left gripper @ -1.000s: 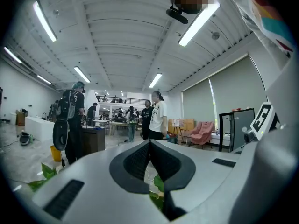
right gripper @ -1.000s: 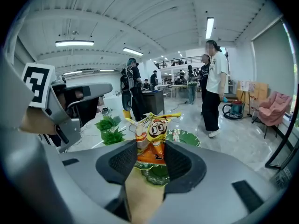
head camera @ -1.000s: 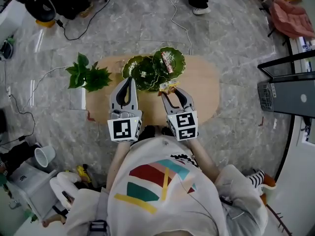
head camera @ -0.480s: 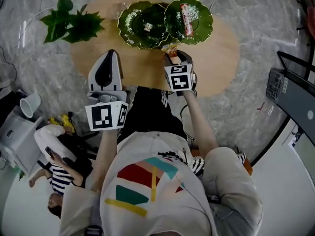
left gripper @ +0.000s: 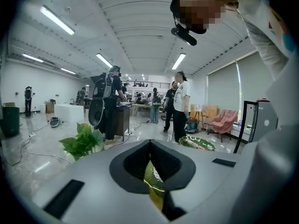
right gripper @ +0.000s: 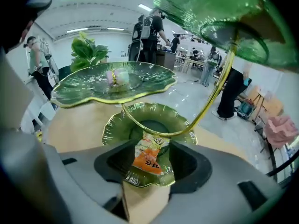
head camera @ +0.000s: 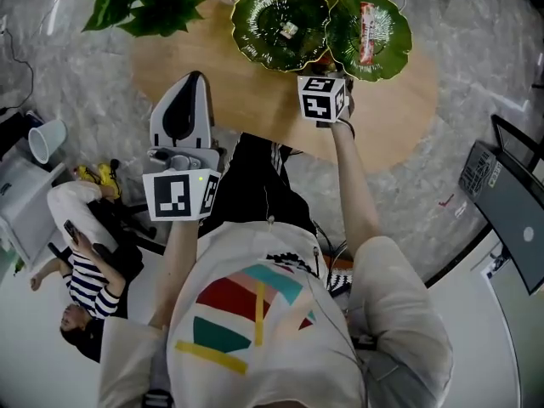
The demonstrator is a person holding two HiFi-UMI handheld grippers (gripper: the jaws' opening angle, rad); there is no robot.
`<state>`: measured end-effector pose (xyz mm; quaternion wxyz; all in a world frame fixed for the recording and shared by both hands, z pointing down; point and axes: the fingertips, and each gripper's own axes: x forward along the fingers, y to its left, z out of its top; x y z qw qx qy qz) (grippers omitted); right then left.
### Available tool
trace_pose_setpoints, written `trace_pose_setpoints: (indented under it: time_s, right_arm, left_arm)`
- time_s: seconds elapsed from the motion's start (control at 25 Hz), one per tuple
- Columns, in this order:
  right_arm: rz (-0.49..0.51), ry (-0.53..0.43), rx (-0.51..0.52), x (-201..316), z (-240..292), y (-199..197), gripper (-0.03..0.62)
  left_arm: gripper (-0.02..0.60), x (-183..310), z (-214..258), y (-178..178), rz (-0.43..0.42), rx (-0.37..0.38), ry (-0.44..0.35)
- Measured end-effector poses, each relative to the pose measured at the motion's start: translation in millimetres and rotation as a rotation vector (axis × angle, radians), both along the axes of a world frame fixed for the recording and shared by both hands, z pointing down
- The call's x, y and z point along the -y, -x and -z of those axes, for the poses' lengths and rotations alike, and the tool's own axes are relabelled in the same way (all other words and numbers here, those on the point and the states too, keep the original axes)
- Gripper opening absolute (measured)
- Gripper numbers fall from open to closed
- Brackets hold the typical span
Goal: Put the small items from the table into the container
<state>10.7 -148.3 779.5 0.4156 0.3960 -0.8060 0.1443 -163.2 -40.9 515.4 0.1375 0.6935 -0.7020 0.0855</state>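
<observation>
As seen from the head view: oval wooden table (head camera: 255, 100) bearing a green glass tiered dish stand (head camera: 327, 36). Left leaf-shaped dish (head camera: 255, 7) holding one small wrapped candy (head camera: 289, 30); right leaf-shaped dish (head camera: 387, 53) holding a red snack bar (head camera: 366, 32). Leafy plant (head camera: 140, 2) beside the table's far left end. Left gripper (head camera: 194, 79) over the near-left table edge, well apart from the dishes, claw pressed together, nothing in it. Right gripper (head camera: 323, 87) tilted down just beside the near rims of both dishes, claw tips hidden under its marker cube (head camera: 323, 102). White cup (head camera: 47, 138) at far left; person in a striped top (head camera: 85, 283) low at left; dark monitor (head camera: 510, 219) at right.

Left gripper view: claw tips meeting, empty. Sliver of green dish visible through the gap lower down. Plant at left, another green dish at right, several standing people in the hall behind.

Right gripper view: claw opening, pads spread on either side of an orange-and-white snack packet (right gripper: 147, 158). Packet resting on the small lowest dish (right gripper: 117, 125) of the stand, near its front rim. Gold wire frame (right gripper: 205, 108) looping above the packet. Candy dish up at left, largest dish overhead at right, bare tabletop beneath.
</observation>
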Motion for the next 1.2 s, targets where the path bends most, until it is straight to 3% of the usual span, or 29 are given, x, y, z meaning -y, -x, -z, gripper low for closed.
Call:
trace_pose_setpoints:
  time_s: [0.24,0.48,0.52,0.56,0.6,0.84,1.2]
  right_arm:
    - [0.033,0.052,0.040,-29,37,6,0.215]
    - [0.094,0.107,0.249,-84,159,0,0.213]
    - [0.096,0.084,0.278,-89,189,-7,0.212]
    - [0.075,0.041,0.298,-90,218,-15,0.148]
    - [0.041,-0.014,0.314,-88,246,-24,0.014]
    - [-0.073,-0.304,0.397,-72,361,-54,0.014]
    - [-0.094,-0.534,0.433,-51,428,-47,0.014]
  left_arm:
    - [0.008,18,40,-19,-0.061,-0.009,-0.080]
    - [0.008,46,102,-45,-0.159,-0.032,-0.175]
    - [0.008,50,116,-50,-0.169,-0.034,-0.197]
    - [0.008,54,128,-54,-0.177,-0.034,-0.221]
    - [0.008,57,141,-58,-0.183,-0.032,-0.246]
    - [0.008,69,194,-81,-0.242,0.002,-0.383]
    - [0.008,69,237,-104,-0.340,0.065,-0.490]
